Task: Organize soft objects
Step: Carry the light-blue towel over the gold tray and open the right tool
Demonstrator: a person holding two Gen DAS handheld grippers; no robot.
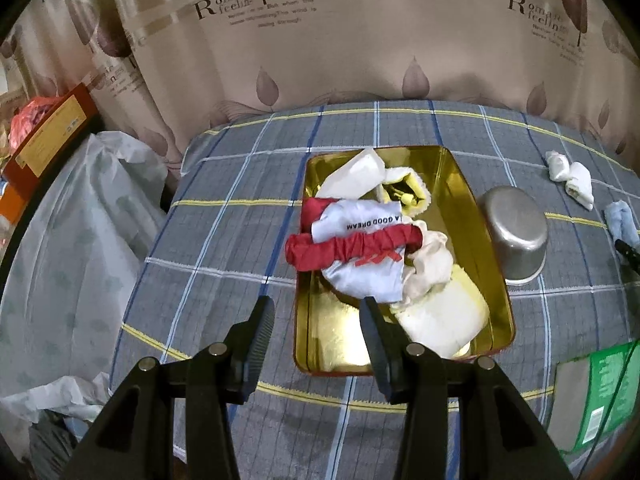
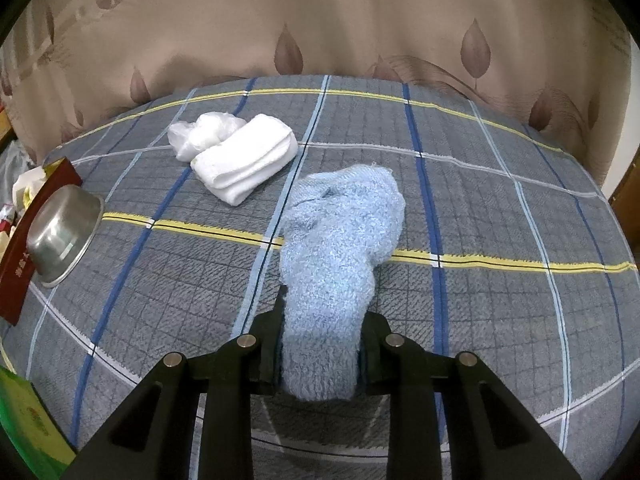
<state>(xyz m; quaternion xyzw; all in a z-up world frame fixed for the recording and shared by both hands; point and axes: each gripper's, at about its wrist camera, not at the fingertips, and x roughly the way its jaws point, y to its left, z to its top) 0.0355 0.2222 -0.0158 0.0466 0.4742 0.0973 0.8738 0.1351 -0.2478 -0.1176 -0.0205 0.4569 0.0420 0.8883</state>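
Note:
A gold tin box [image 1: 466, 184] lies on the plaid bed and holds several soft things: a red and white cloth bag [image 1: 360, 252], cream cloths [image 1: 436, 316] and a yellow item [image 1: 408, 192]. My left gripper [image 1: 316, 320] is open and empty above the box's near left edge. My right gripper [image 2: 320, 332] is shut on a light blue towel [image 2: 340, 236], which also shows at the right edge of the left wrist view [image 1: 620, 220]. A folded white towel [image 2: 248, 160] and a clear plastic bag [image 2: 200, 136] lie beyond it.
An upturned steel bowl [image 1: 516, 236] stands right of the box, seen too in the right wrist view [image 2: 64, 232]. A green packet [image 1: 600, 392] lies at the near right. A curtain [image 1: 320, 40] hangs behind the bed. White bedding [image 1: 72, 240] and cartons [image 1: 44, 140] are at the left.

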